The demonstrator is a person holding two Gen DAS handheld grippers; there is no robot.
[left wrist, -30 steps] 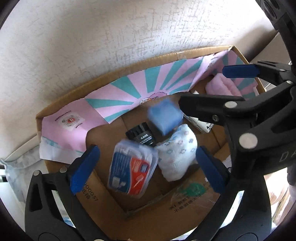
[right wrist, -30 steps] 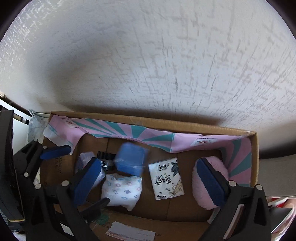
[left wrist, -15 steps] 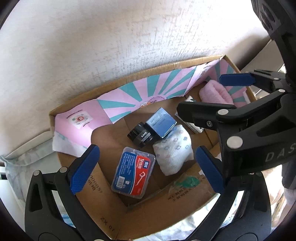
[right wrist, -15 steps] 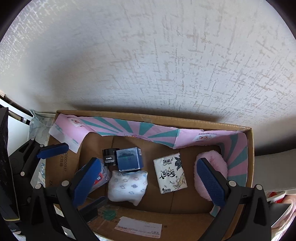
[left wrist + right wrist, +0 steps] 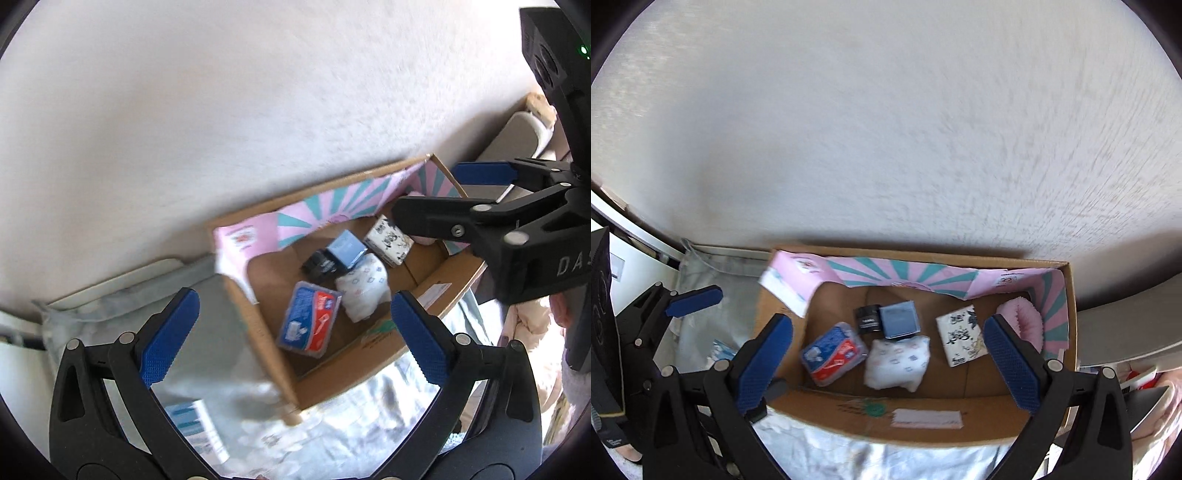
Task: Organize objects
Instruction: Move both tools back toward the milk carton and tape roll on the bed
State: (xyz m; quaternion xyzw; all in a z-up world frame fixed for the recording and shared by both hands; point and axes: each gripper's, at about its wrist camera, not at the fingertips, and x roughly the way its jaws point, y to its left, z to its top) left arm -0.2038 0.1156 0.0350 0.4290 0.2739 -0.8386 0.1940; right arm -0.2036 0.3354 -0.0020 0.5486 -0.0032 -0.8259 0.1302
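A cardboard box [image 5: 923, 424] [image 5: 332, 384] lined with pink and teal paper holds a blue and red floss case [image 5: 833, 352] [image 5: 309, 320], a small black jar [image 5: 867, 319] [image 5: 319, 266], a blue box [image 5: 899, 319] [image 5: 347, 249], a white patterned pouch [image 5: 897, 362] [image 5: 364, 291], a white tissue pack [image 5: 962, 339] [image 5: 388, 240] and a pink fluffy item [image 5: 1023, 323]. My left gripper [image 5: 295, 338] is open and empty above the box's near left corner. My right gripper [image 5: 888, 365] is open and empty above the box.
The box sits on a pale grey-blue cloth [image 5: 886, 461] [image 5: 207, 332] against a white textured wall [image 5: 886, 129]. A small blue and white packet [image 5: 195, 424] lies on the cloth left of the box. A grey ledge [image 5: 1126, 332] lies to the right.
The blue box fell from mid-air and came to rest in the box beside the black jar. Both grippers have pulled back and up from the box, the left one also to the left.
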